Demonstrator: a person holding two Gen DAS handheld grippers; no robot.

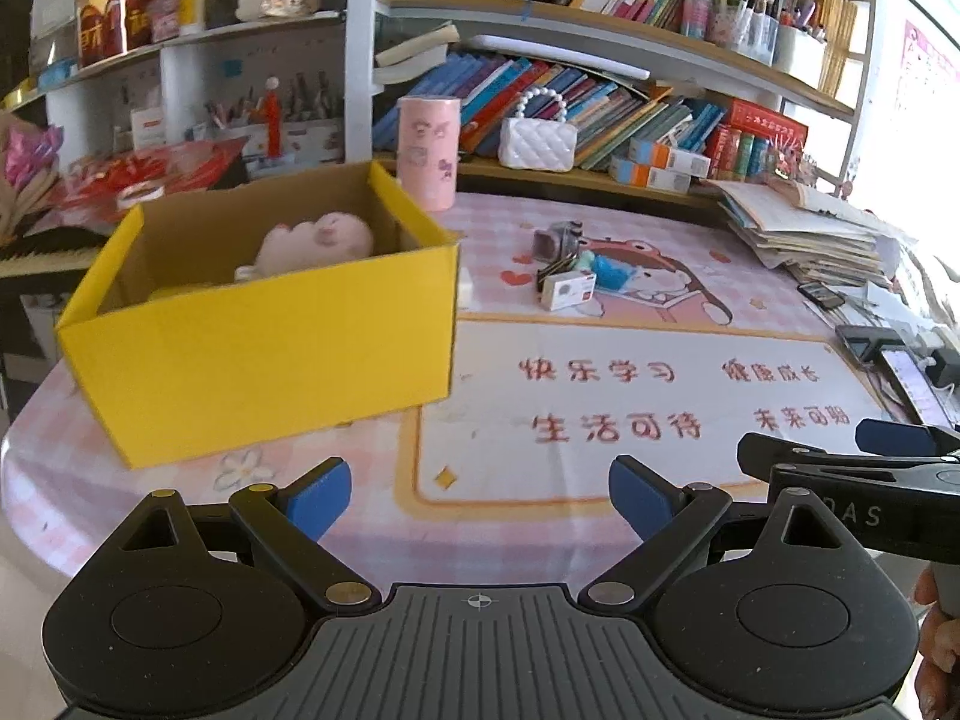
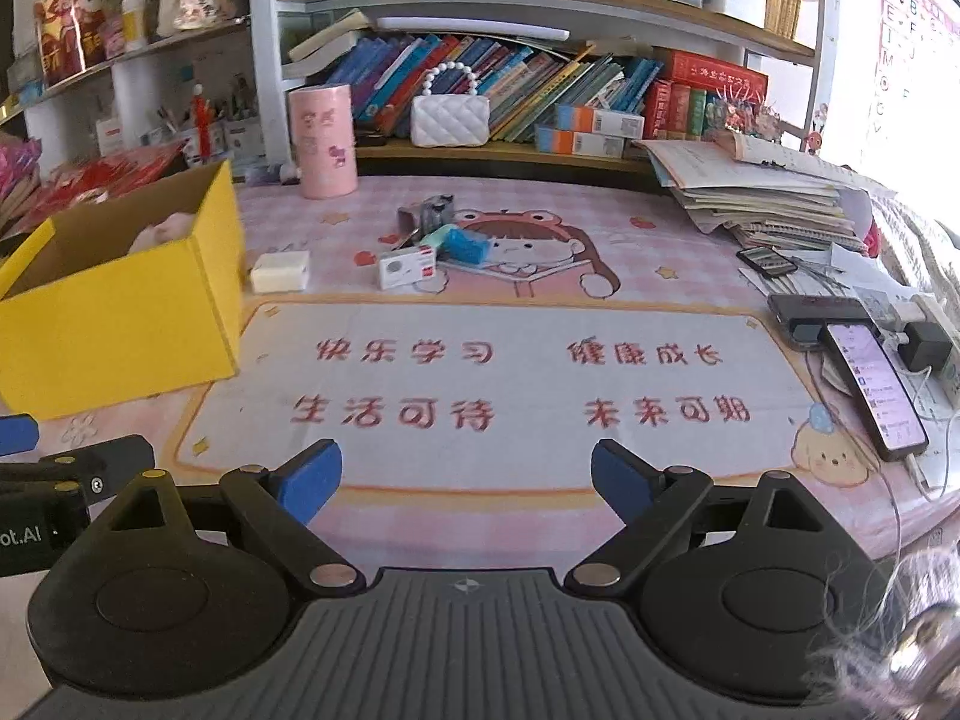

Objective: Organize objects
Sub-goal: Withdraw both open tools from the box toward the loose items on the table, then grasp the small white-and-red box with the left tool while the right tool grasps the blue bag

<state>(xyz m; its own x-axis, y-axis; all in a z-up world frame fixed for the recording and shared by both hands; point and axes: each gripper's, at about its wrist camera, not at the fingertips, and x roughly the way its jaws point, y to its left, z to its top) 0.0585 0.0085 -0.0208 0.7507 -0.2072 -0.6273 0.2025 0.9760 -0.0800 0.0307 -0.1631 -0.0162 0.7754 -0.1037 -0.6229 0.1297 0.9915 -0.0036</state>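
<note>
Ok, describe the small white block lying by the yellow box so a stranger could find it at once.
Start at the open yellow box on the left of the pink desk mat. Just off its right-hand corner, apart from the cluster of small things further right, lies the white block. It is plain, rounded and unprinted, while the nearby white carton carries a red label.

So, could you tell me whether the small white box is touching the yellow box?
Apart: the right wrist view shows bare mat between the small white box and the yellow box.

Box (image 2: 120,312) sat at desk's (image 2: 540,384) left edge w/ plush (image 1: 318,240) inside. Eraser (image 2: 280,271) lay just right of box; small items (image 2: 432,240) mid-desk; papers (image 2: 762,198) at back-right corner; phone (image 2: 873,390) by right edge.
</note>
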